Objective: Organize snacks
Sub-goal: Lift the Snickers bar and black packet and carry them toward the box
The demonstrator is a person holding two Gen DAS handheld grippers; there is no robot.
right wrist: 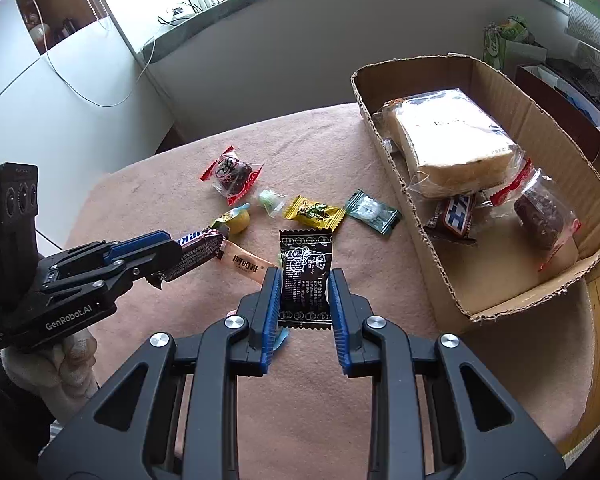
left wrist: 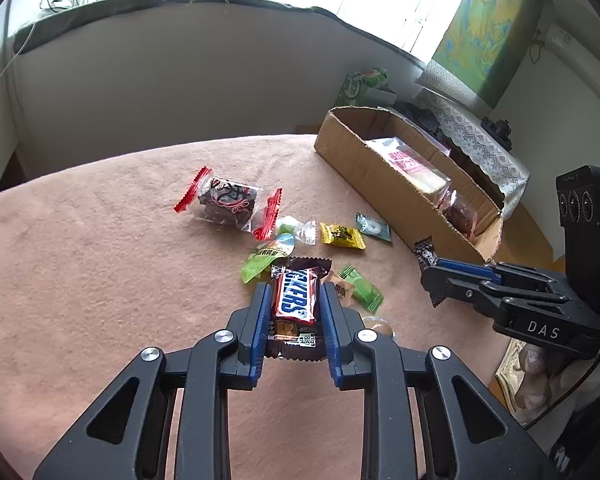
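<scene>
My left gripper (left wrist: 294, 292) is shut on a Snickers bar (left wrist: 296, 300) and holds it above the pink tablecloth (left wrist: 100, 280); it also shows in the right wrist view (right wrist: 168, 258) with the bar (right wrist: 198, 254). My right gripper (right wrist: 305, 276) is shut on a black candy packet (right wrist: 306, 276), lifted off the cloth; in the left wrist view it (left wrist: 430, 276) holds that packet (left wrist: 426, 254) near the box. The cardboard box (right wrist: 420, 240) at right holds a bread pack (right wrist: 456, 140), another Snickers (right wrist: 456, 212) and a dark cake (right wrist: 540, 212).
Loose on the cloth lie a red-ended dark cake (right wrist: 234, 172), a yellow candy (right wrist: 314, 210), a green-white candy (right wrist: 372, 210), a pale green sweet (right wrist: 270, 200), a yellow jelly cup (right wrist: 236, 220) and a beige packet (right wrist: 246, 266). A white wall and windowsill stand behind.
</scene>
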